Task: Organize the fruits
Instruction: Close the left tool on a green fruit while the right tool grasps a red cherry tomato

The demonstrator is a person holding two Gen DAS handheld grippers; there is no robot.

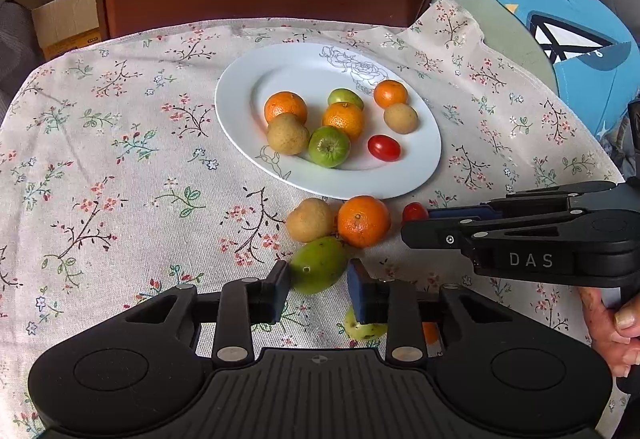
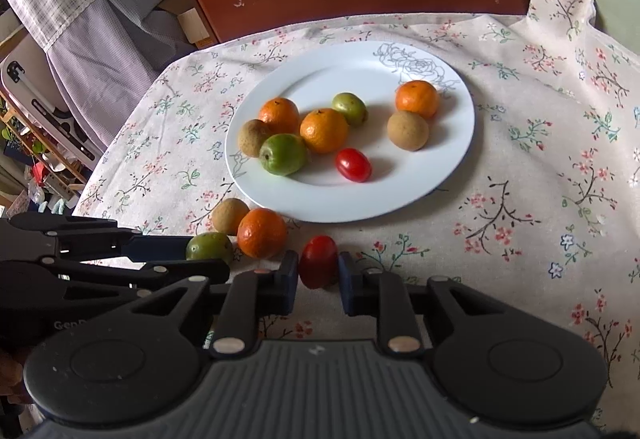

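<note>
Left gripper: my jaws clamp the green fruit.
Right gripper: my jaws clamp the cherry tomato.
Plate: seven fruits.

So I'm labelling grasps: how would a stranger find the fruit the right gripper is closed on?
Start at the white plate on the flowered cloth. Off its near rim lies a loose cluster of fruit. The right gripper grips the cherry tomato, the only red one off the plate, right of the orange.
</note>
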